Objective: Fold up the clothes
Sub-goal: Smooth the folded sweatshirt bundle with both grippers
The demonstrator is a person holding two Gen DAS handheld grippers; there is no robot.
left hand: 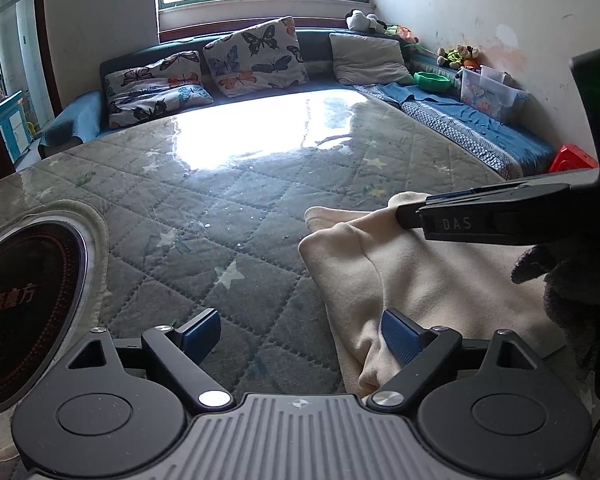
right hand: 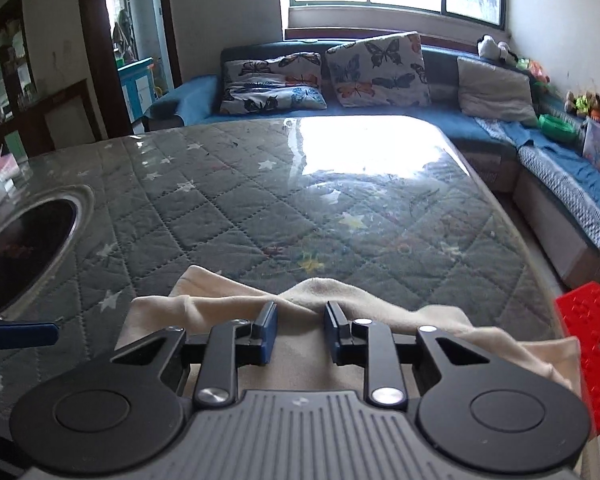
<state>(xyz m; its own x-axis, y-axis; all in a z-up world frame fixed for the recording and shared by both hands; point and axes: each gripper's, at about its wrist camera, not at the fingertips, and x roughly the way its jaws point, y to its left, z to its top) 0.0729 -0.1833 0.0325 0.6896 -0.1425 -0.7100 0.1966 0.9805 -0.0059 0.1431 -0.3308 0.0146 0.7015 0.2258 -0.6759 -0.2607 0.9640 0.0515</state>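
Nearest my left camera, my left gripper (left hand: pixel 300 334) hangs low over the table (left hand: pixel 228 216), jaws spread wide and holding nothing; one blue pad (left hand: pixel 200 334) is above bare quilted cover, the other rests at the edge of the cream garment (left hand: pixel 420 280). Off to its left I see the round dark cooktop (left hand: pixel 24 312) set into the table top. The garment lies crumpled at the near right part of the table, with a fold running through it. Further right, my right gripper (left hand: pixel 410 216) comes in from the side, its tips on the garment's far edge. From the right camera, the same gripper (right hand: pixel 300 322) sits over the garment (right hand: pixel 228 300) with its jaws at a narrow gap, a raised ridge of cloth just ahead of them; I cannot tell whether any cloth is pinched. Beyond the table I see butterfly pillows (right hand: pixel 376 70) on the blue sofa (right hand: pixel 444 62), and a red stool (right hand: pixel 592 344) at the far right.
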